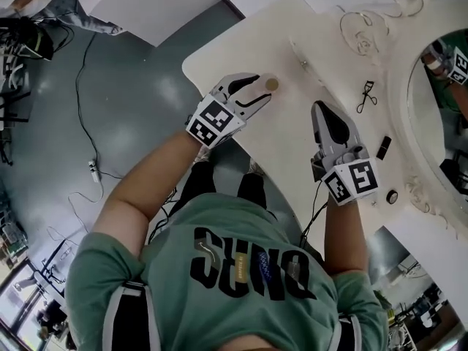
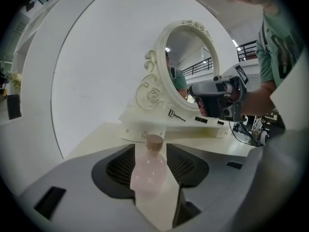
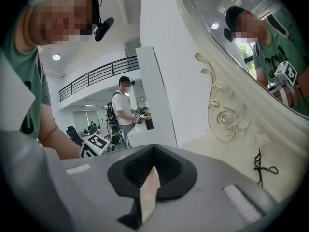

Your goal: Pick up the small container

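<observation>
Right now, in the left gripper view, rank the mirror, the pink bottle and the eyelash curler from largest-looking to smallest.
1. mirror: it fills the most of the view.
2. bottle: it looks big partly because it stands nearest the camera.
3. curler: a thin dark shape at the mirror's foot, and clearly the smallest.

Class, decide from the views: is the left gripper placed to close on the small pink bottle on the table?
Probably yes: the small pink bottle stands between the open jaws of the left gripper, with nothing else between them.
</observation>
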The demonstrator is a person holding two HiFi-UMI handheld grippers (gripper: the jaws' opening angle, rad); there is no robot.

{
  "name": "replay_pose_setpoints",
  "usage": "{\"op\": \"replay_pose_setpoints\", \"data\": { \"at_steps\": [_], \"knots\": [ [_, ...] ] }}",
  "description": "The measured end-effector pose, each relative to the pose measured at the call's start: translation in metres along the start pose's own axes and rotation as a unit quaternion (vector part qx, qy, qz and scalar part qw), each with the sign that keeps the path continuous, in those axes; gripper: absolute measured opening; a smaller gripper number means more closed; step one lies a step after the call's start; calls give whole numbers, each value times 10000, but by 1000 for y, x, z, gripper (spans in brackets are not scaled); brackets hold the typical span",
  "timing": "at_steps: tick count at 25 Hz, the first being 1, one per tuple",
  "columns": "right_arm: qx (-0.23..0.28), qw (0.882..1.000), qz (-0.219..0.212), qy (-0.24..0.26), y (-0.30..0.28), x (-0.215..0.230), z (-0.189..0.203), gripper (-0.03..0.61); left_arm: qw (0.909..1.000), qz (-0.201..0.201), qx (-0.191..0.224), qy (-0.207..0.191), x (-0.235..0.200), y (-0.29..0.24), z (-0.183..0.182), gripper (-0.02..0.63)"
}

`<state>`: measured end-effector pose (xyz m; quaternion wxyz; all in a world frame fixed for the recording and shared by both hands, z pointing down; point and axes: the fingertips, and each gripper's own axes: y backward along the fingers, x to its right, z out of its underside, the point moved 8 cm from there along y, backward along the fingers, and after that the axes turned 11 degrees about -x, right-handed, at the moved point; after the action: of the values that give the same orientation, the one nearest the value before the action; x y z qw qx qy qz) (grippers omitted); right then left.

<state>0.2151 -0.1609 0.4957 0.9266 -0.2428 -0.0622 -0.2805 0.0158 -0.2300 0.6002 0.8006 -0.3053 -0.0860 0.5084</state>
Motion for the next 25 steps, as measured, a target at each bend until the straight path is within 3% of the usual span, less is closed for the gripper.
{"op": "replay_pose_setpoints", "data": {
  "at_steps": [4,14,18,25],
  "knots": [
    [-45,9999,-30,-90,-4,5,14,11,9994,-142,-150,-275,-3,-21,6,196],
    [-157,9996,-61,-215,-6,12,33,11,9986,-40,12,-532,4,-45,-7,204],
    [-197,9995,-29,-263,-3,14,39,11,9975,-128,163,-669,7,-50,-9,142],
    [-170,9994,-31,-286,1,13,42,11,9972,-130,179,-718,9,-48,-8,137]
  ]
}}
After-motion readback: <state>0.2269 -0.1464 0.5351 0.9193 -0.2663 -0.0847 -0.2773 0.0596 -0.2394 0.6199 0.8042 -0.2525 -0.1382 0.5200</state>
